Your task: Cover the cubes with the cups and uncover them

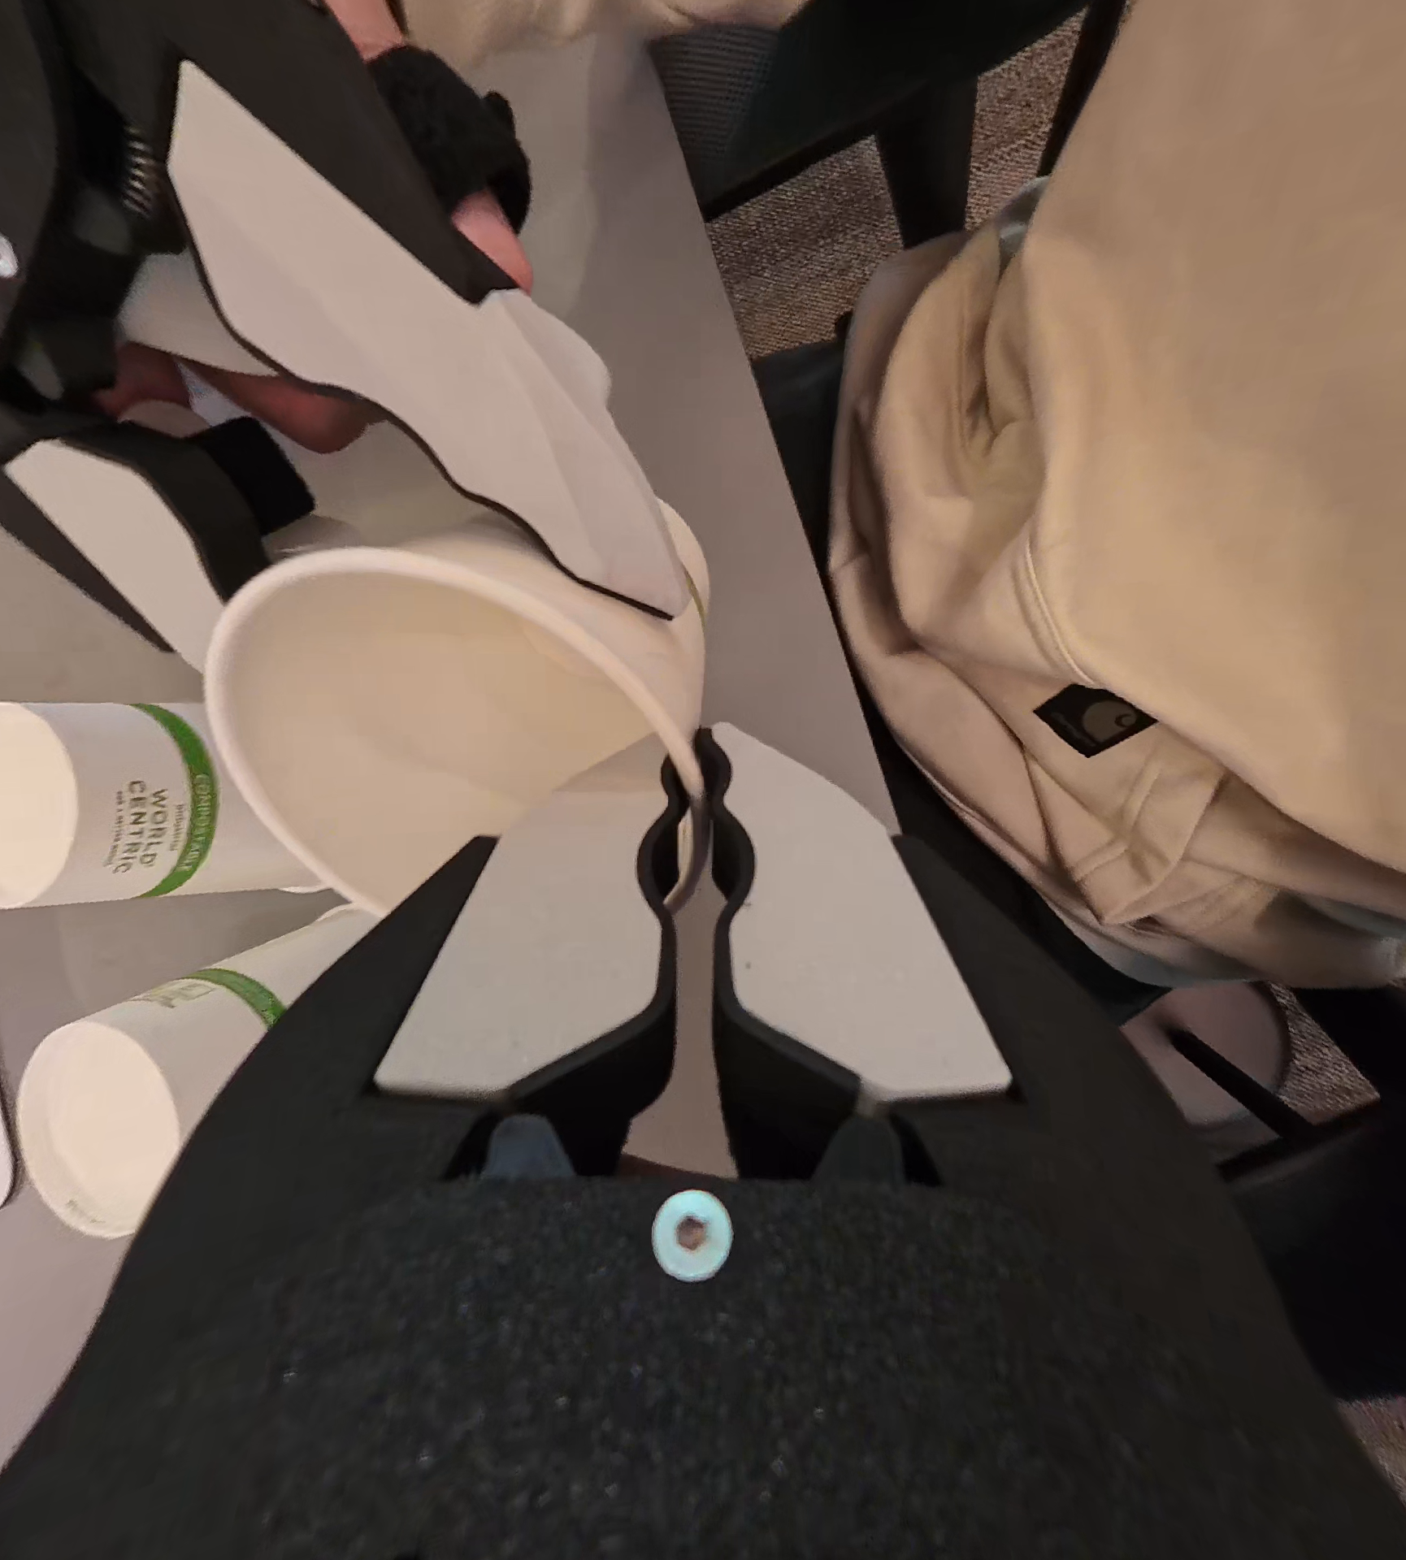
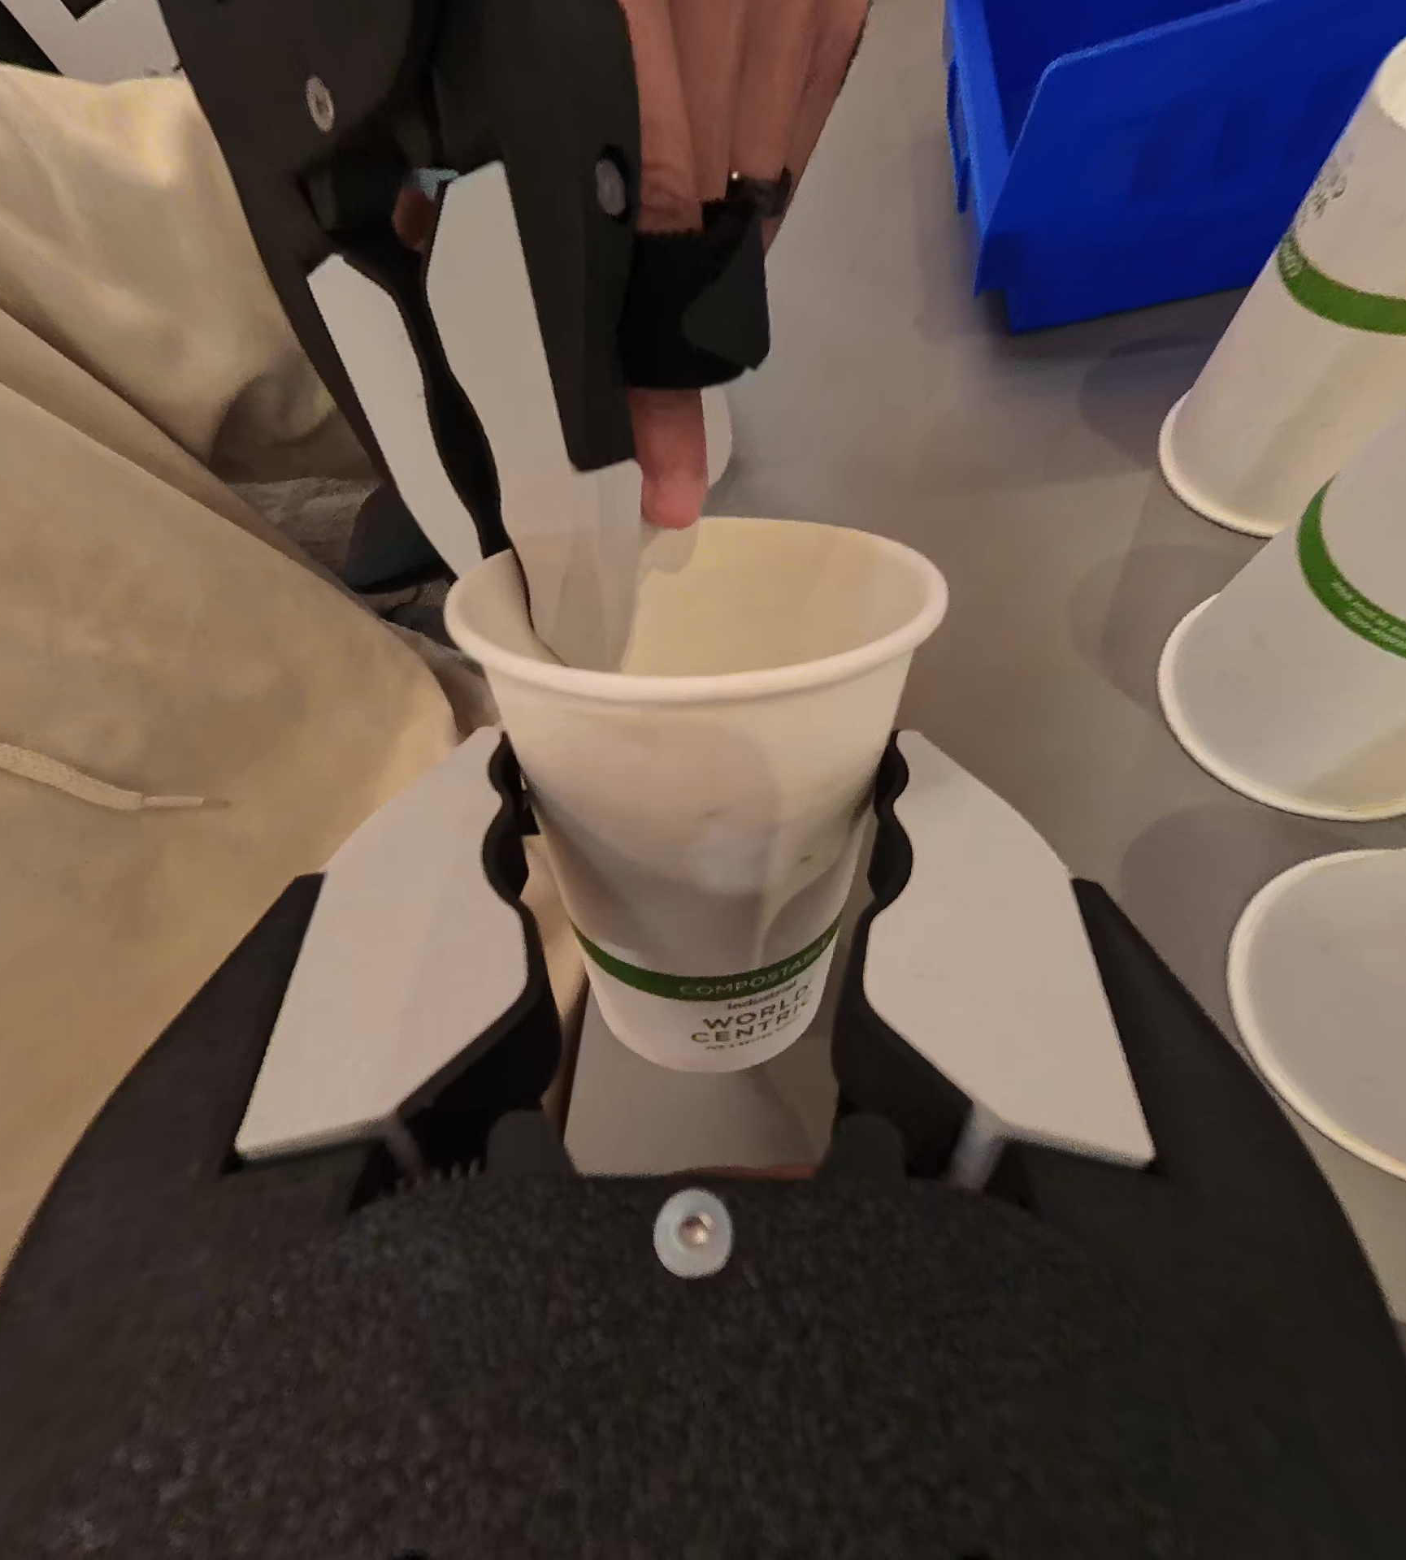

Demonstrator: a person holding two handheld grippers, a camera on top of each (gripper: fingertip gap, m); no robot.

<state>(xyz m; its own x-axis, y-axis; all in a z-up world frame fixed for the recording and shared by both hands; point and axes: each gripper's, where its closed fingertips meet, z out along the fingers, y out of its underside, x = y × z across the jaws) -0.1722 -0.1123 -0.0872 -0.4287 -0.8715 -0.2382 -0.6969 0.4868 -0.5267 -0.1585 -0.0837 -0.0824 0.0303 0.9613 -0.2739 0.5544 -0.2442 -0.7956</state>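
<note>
One white paper cup with a green band is held off the grey table by both grippers. My right gripper is shut on the cup's body, squeezing its sides in. My left gripper is shut on the cup's rim, with one finger inside the cup and one outside; it also shows in the right wrist view. In the left wrist view the cup lies tilted with its mouth toward the camera, under a finger of the right gripper. No cubes are in view.
Three more cups stand upside down on the table at the right; two show in the left wrist view. A blue bin stands behind them. A person's beige hoodie is close beyond the table edge.
</note>
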